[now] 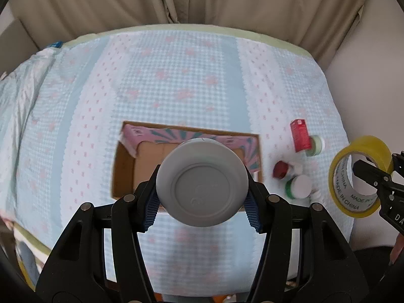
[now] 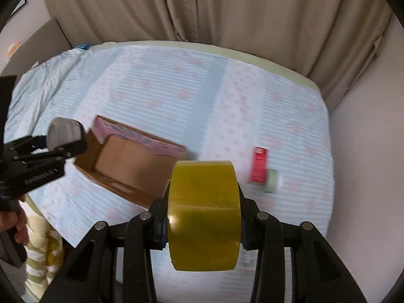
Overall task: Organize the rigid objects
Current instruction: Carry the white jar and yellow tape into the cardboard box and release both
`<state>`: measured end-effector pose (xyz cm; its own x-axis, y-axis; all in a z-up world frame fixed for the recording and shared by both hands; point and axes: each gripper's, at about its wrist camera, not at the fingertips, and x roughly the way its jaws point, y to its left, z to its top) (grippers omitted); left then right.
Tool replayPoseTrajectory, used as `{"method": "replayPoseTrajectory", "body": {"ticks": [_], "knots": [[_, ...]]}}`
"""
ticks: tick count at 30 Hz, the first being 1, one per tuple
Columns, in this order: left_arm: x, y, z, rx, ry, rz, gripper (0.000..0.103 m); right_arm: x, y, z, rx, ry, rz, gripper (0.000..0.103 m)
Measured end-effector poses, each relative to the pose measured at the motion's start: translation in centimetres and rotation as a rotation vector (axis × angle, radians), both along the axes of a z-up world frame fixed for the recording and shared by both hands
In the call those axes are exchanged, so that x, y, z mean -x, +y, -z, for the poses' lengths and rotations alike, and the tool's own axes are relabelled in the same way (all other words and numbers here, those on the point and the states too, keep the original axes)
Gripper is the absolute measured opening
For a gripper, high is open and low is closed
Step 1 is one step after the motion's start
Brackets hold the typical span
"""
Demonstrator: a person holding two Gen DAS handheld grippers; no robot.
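Note:
My left gripper point(image 1: 202, 197) is shut on a round grey container point(image 1: 202, 184), held above the near edge of an open cardboard box point(image 1: 126, 166). It also shows in the right wrist view point(image 2: 64, 136), over the box's point(image 2: 131, 166) left corner. My right gripper point(image 2: 203, 224) is shut on a roll of yellow tape point(image 2: 203, 214), held in the air near the box's right end. The tape point(image 1: 358, 174) shows at the right edge of the left wrist view. A red carton point(image 1: 300, 136), a red-capped bottle point(image 1: 281, 169), a green-and-white bottle point(image 1: 299, 186) and a pale green jar point(image 1: 315, 145) lie right of the box.
The things lie on a bed with a pale blue and pink patterned sheet point(image 1: 176, 80). Beige curtains point(image 1: 202, 0) hang behind it. A white wall point(image 2: 366, 151) runs along the bed's right side. A crumpled blue cover point(image 1: 20, 96) lies at the far left.

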<state>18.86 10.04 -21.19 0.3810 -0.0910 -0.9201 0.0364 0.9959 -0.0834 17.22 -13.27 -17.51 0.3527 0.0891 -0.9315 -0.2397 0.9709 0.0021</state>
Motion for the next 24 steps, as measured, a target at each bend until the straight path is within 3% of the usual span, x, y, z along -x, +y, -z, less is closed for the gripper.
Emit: {"method": "replayPoseTrajectory", "body": {"ticks": [12,24], "knots": [[-3.8,9.2,5.2,0.006,0.076,0.171,0.053,-2.1,12.3,4.5,-0.124,0.148,0.184,0.038],[-7.0,10.2,14.0,-0.027,0.214,0.260,0.053,-5.1,16.1,11.8,-0.262,0.278,0.416,0.038]]}}
